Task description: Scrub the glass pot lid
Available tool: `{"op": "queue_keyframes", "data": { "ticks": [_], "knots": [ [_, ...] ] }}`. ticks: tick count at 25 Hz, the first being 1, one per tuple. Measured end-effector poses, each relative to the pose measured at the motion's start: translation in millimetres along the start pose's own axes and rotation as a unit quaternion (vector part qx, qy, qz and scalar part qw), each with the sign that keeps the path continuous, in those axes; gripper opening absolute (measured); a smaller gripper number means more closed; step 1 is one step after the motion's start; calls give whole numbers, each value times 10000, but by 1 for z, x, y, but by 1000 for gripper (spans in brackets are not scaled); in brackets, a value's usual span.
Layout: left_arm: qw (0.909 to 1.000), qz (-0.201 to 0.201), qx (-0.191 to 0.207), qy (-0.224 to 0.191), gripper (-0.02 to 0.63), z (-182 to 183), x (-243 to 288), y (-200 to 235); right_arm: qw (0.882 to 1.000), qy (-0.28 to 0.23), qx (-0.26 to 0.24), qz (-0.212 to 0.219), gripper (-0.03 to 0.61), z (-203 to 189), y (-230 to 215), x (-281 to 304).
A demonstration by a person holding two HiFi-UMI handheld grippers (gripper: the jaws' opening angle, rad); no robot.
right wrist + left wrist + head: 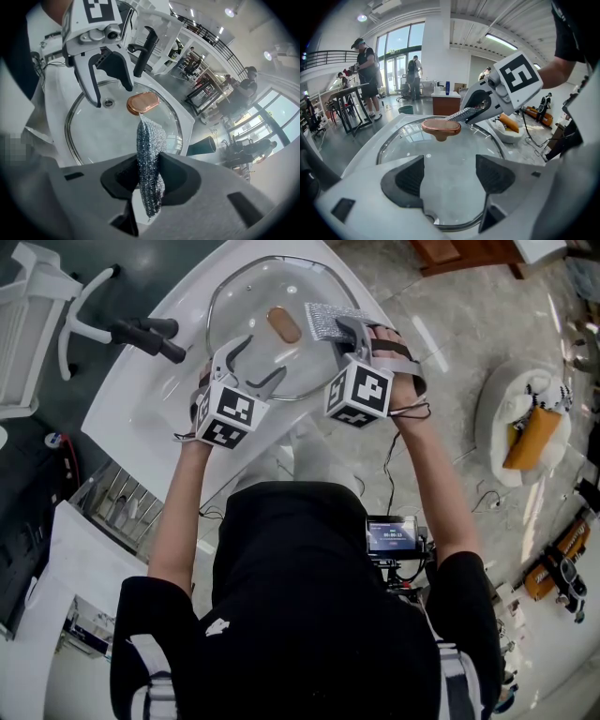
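- Lying flat on the white table (141, 399), the glass pot lid (253, 292) has its copper-coloured knob (283, 324) facing up.
- The only markings are black-and-white square patterns on each gripper's cube. A small screen (392, 534) at the person's chest shows print too small to read.
- The right gripper view shows the right gripper (150, 176) with its jaws clamped on a silvery scrub pad (151, 159). The pad's free end reaches to just beside the knob (143, 103).
- The left gripper view shows the left gripper (449, 176) with its jaws apart, nothing held between them. They hang over the near rim of the lid (440, 159); contact with the glass cannot be judged.
- Only the head view shows both grippers side by side, the left gripper (261, 360) at the lid's near edge and the right gripper (349, 329) to the knob's right with the pad (333, 320).
- The head view also shows black handles (145, 334) on the table and a pale marbled floor (450, 334), where an orange thing lies on a round white cushion (497, 409).
- The gripper views show a big bright hall with tall windows (398, 61), a railed balcony (328, 58), ceiling lights and people standing at tables.
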State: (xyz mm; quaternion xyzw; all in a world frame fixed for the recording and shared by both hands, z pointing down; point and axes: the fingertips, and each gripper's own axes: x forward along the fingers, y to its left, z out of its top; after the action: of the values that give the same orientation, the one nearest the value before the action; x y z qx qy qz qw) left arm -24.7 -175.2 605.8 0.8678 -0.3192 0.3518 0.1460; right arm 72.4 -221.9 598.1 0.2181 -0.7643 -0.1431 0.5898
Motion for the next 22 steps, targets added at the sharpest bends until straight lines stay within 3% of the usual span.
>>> {"op": "queue_keyframes", "data": {
  "ticks": [22],
  "knots": [
    [9999,13,-37,99,316,-1,1,1,9993,121,212,285,89,-9,45,-24]
  ]
}}
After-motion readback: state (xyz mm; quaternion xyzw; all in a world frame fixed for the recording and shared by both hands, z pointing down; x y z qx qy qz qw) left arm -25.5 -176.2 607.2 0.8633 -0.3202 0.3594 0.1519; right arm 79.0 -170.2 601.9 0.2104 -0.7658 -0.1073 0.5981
